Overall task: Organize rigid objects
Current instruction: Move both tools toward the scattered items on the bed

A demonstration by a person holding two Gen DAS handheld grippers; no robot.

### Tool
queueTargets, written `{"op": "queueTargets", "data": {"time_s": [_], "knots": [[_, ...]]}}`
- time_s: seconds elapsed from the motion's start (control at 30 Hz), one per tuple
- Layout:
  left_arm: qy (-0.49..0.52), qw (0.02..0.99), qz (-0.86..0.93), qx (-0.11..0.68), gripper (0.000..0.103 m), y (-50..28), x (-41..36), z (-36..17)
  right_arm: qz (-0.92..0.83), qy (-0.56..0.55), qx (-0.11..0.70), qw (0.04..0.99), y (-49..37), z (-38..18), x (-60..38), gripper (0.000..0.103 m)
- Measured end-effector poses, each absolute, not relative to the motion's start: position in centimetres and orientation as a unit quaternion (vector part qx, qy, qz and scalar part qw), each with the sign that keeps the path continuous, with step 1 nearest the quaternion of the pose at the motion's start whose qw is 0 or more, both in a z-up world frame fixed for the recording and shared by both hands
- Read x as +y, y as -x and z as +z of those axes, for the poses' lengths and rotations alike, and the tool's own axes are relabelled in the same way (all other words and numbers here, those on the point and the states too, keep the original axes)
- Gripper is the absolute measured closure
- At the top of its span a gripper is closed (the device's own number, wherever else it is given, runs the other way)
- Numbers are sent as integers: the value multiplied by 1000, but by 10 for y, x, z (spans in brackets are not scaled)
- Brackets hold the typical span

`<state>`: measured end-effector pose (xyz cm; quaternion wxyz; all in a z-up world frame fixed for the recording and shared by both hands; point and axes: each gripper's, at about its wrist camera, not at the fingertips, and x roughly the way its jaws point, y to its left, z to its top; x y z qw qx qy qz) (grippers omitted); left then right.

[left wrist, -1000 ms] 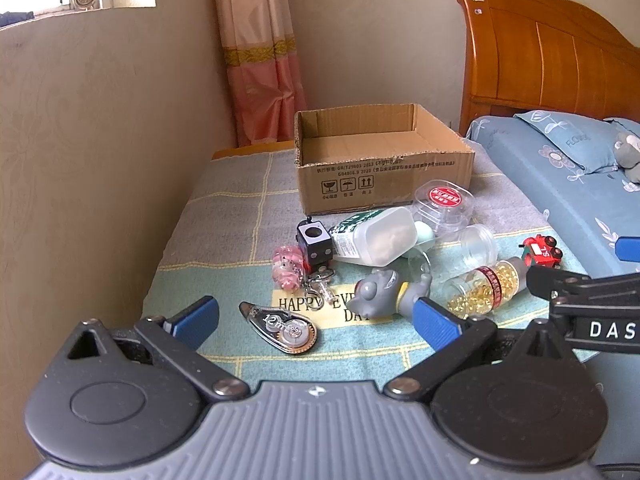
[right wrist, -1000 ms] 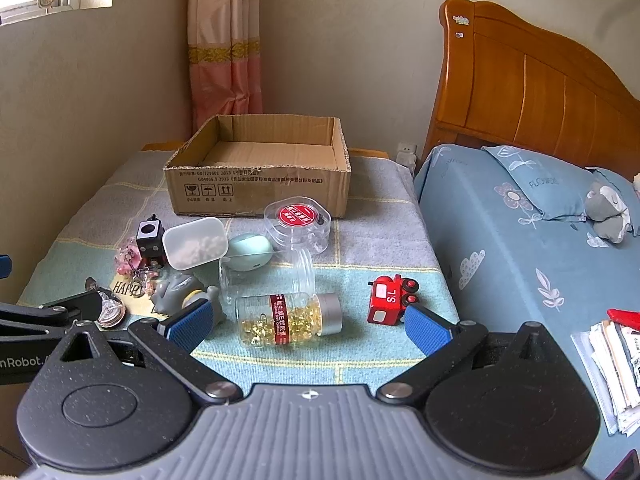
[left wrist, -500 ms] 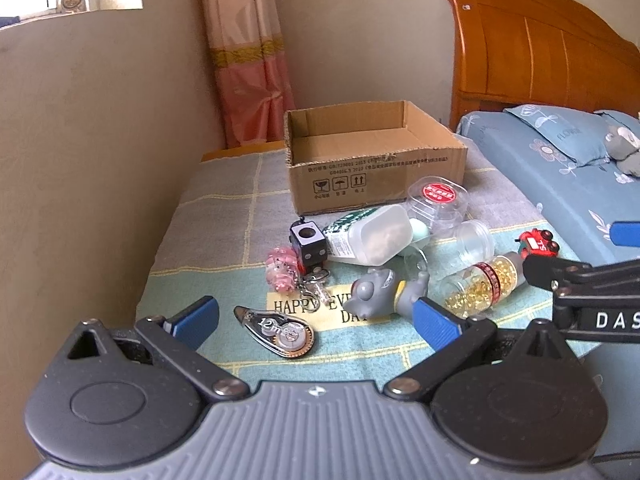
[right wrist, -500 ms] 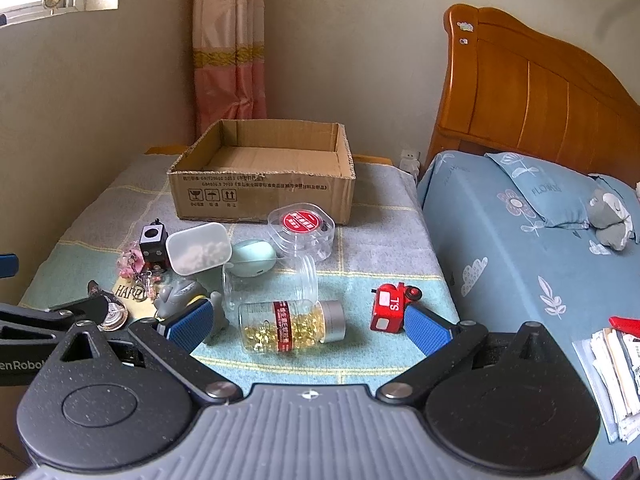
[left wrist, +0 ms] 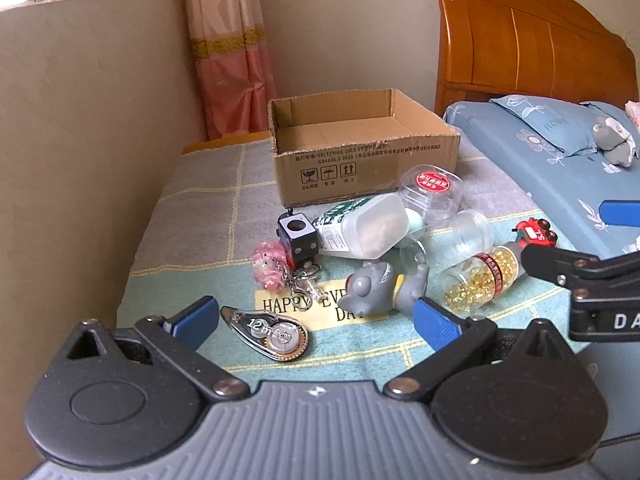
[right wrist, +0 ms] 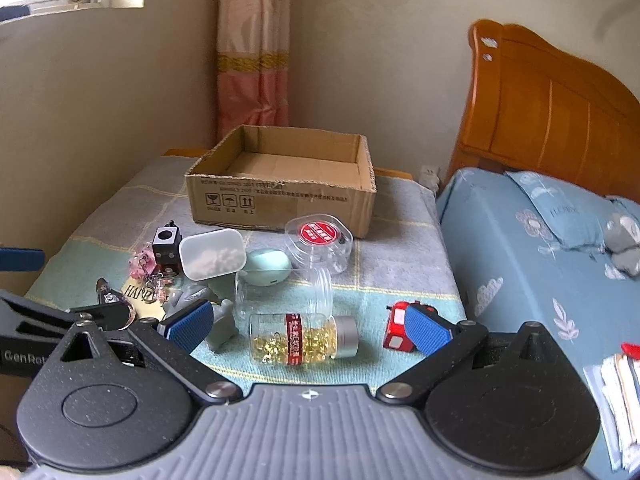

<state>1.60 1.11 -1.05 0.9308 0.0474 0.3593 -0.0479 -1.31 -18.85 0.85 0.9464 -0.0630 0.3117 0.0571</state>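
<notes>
An empty cardboard box (left wrist: 360, 160) (right wrist: 284, 184) stands at the back of a cloth-covered table. In front of it lies a heap: correction tape (left wrist: 266, 332), pink keychain charm (left wrist: 270, 264), black cube (left wrist: 298, 236) (right wrist: 166, 242), white lidded bottle (left wrist: 360, 228) (right wrist: 212, 254), grey mouse toy (left wrist: 380, 288), bottle of yellow capsules (left wrist: 480, 280) (right wrist: 304, 340), clear jar (right wrist: 284, 292), red-labelled clear tub (left wrist: 432, 192) (right wrist: 320, 240), mint egg-shaped case (right wrist: 266, 266), red toy car (left wrist: 536, 232) (right wrist: 394, 324). My left gripper (left wrist: 316, 320) is open, near the correction tape. My right gripper (right wrist: 308, 324) is open, framing the capsule bottle.
A wall runs along the table's left side, with a pink curtain (left wrist: 232, 52) in the corner. A bed with blue bedding (right wrist: 520, 248) and a wooden headboard (right wrist: 540, 120) lies to the right. A grey plush toy (right wrist: 622, 240) rests on the pillow.
Both grippers have moved forward and a little lower toward the heap; the objects look larger. Nothing on the table has moved, and both stay open.
</notes>
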Motion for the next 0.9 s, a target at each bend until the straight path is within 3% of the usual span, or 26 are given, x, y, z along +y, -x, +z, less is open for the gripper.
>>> {"op": "queueTargets", "data": {"time_s": [0.33, 0.77, 0.9], "knots": [[-61, 930, -88, 352, 1, -27, 32, -31, 78, 74, 330, 938, 3, -20, -208, 0], [-89, 900, -120, 410, 1, -47, 56, -87, 117, 74, 402, 905, -17, -85, -211, 0], [-56, 894, -132, 424, 1, -53, 71, -96, 121, 71, 414, 899, -22, -94, -209, 0]]}}
